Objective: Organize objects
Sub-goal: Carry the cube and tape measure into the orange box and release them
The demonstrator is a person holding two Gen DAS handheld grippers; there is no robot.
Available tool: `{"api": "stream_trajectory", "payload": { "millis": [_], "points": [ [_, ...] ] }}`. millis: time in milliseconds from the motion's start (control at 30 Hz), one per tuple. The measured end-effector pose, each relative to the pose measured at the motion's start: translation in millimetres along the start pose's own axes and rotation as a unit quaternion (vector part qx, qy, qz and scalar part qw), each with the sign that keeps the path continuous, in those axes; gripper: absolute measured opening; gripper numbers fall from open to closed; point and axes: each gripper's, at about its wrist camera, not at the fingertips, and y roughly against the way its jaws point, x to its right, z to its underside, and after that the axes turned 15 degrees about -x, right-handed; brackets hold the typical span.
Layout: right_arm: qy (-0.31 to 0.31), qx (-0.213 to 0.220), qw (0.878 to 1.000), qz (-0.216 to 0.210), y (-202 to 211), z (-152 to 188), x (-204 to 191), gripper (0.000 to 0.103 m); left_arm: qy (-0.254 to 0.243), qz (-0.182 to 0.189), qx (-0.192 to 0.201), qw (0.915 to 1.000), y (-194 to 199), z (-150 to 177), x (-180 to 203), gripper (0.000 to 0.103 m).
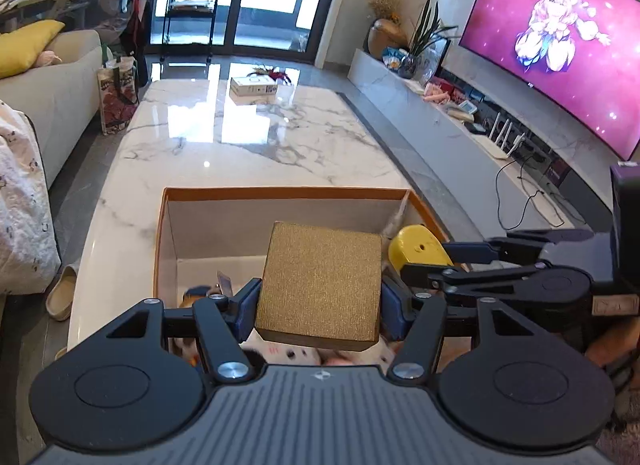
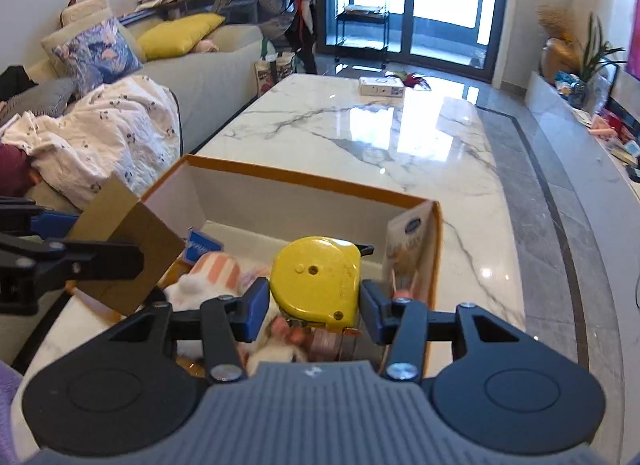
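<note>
My left gripper (image 1: 320, 297) is shut on a flat gold glitter box (image 1: 320, 285), held above the orange-rimmed cardboard box (image 1: 280, 193). My right gripper (image 2: 314, 299) is shut on a yellow tape measure (image 2: 316, 283), also over that cardboard box (image 2: 304, 181). In the left wrist view the tape measure (image 1: 418, 249) and the right gripper (image 1: 460, 261) show at the right. In the right wrist view the gold box (image 2: 128, 249) and the left gripper (image 2: 72, 253) show at the left. Plush toys (image 2: 216, 277) and a packaged item (image 2: 412, 249) lie in the cardboard box.
The cardboard box stands on a white marble table (image 1: 248, 133). A small white carton (image 1: 253, 85) lies at the table's far end. A sofa (image 2: 208, 65) with a blanket (image 2: 104, 133) flanks the left side, a TV (image 1: 560, 45) and low console the right.
</note>
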Motion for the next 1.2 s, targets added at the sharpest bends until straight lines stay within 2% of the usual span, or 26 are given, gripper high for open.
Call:
{"api": "stream_trajectory", "payload": {
  "millis": [367, 667, 967, 1067, 1200],
  "points": [
    [0.032, -0.041, 0.998, 0.018, -85.8, -56.4, 11.0, 0.051, 0.014, -0.001, -0.039, 0.9991, -63.6, -42.4, -25.2, 0.070],
    [0.049, -0.069, 0.995, 0.053, -117.6, -57.1, 15.1, 0.051, 0.042, 0.030, -0.071, 0.9962, -96.1, -56.7, -31.3, 0.070],
    [0.067, -0.055, 0.995, 0.058, -107.3, -49.3, 15.4, 0.052, 0.058, 0.029, -0.096, 0.9932, -121.3, -62.4, -30.9, 0.070],
    [0.071, -0.044, 0.994, 0.064, -93.1, -43.1, 14.7, 0.052, 0.068, 0.025, -0.102, 0.9921, -127.2, -63.0, -30.1, 0.070],
    [0.056, -0.010, 0.996, 0.070, -58.8, -27.8, 18.1, 0.056, 0.078, 0.011, -0.101, 0.9917, -134.5, -64.5, -25.3, 0.070]
  ]
}}
